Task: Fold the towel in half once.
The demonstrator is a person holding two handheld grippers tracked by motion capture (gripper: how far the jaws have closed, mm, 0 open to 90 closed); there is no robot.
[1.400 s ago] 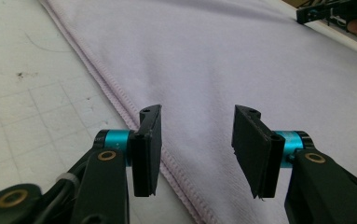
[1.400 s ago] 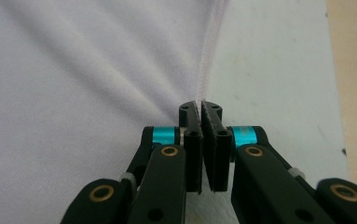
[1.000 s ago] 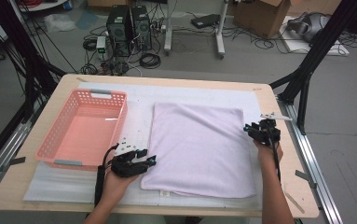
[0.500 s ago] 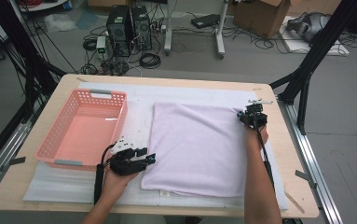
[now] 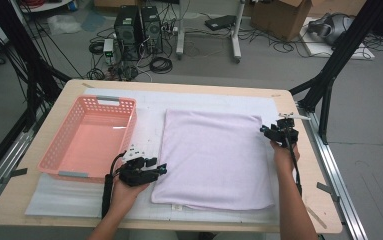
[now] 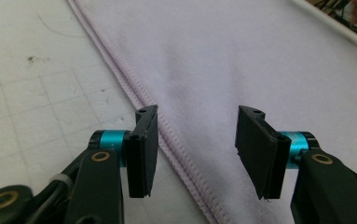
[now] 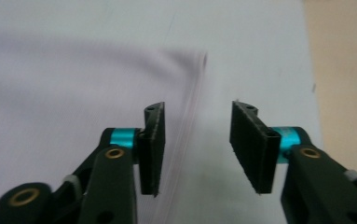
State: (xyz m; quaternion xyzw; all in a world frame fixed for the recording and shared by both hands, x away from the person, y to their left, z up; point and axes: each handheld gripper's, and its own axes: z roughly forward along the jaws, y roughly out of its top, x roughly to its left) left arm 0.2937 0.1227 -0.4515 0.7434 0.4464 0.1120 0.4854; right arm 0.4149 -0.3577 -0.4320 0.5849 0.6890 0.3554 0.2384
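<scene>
Right gripper (image 5: pixel 279 131) has swung back from the cloth's far right corner to its right edge at 3 o'clock, jaws just opening, nothing pinched. Coral slatted plastic basket (image 5: pixel 91 140) sits at 9 o'clock. Left gripper (image 5: pixel 151 170) waits agape astride the flat lilac folded towel's (image 5: pixel 214 157) left hem. Judging: pre-grasp; next, both clamp edges.

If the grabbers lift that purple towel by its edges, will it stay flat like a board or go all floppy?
Probably floppy: the pale purple folded cloth towel lies limp and flat on the white mat. It looks light, being thin. Its stitched hem may give the open left gripper something to pinch.
</scene>
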